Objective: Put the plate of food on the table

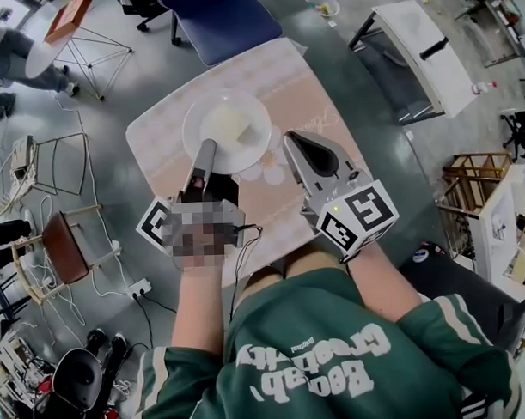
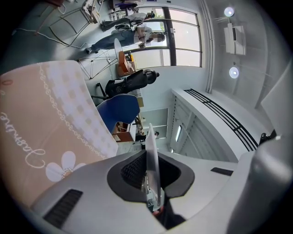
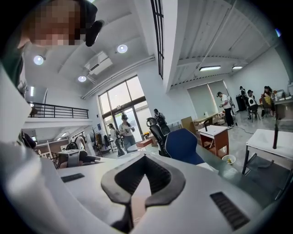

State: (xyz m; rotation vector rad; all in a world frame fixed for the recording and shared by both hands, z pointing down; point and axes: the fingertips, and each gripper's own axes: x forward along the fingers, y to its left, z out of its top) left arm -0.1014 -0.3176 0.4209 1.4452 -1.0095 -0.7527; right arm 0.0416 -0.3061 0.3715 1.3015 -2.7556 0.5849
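Plate of food: a round white plate (image 1: 226, 132) carrying a pale, flat piece of food (image 1: 231, 123) is seen over the far half of the worktop (image 1: 279, 79), a small square table covered by a pink cloth printed with white flowers.
Left tongs: the left tongs (image 1: 207, 147) are closed narrowly on the plate's near rim. In the left gripper view the thin rim is seen edge-on, pinched between the dark pads.
Right tongs: the right tongs (image 1: 288, 140) are held just beside the plate's right rim. The jaws are only narrowly parted, and nothing is seen between them in the right gripper view except cloth beyond.
Key relation: the plate lies straight ahead of the left tongs and extends away from the person, so it is carried from one edge by the left hand alone. Being round, it has no long axis to be lined up.
Height: in the left gripper view a blue chair (image 2: 120, 109) and a strip of the room are seen between rim and cloth. The plate is therefore judged to be level above the worktop and not yet set down.
Next move: a short, level lowering is judged to be needed before the rim is released.
Risk: the far edge could dip, since support is given at one rim only.
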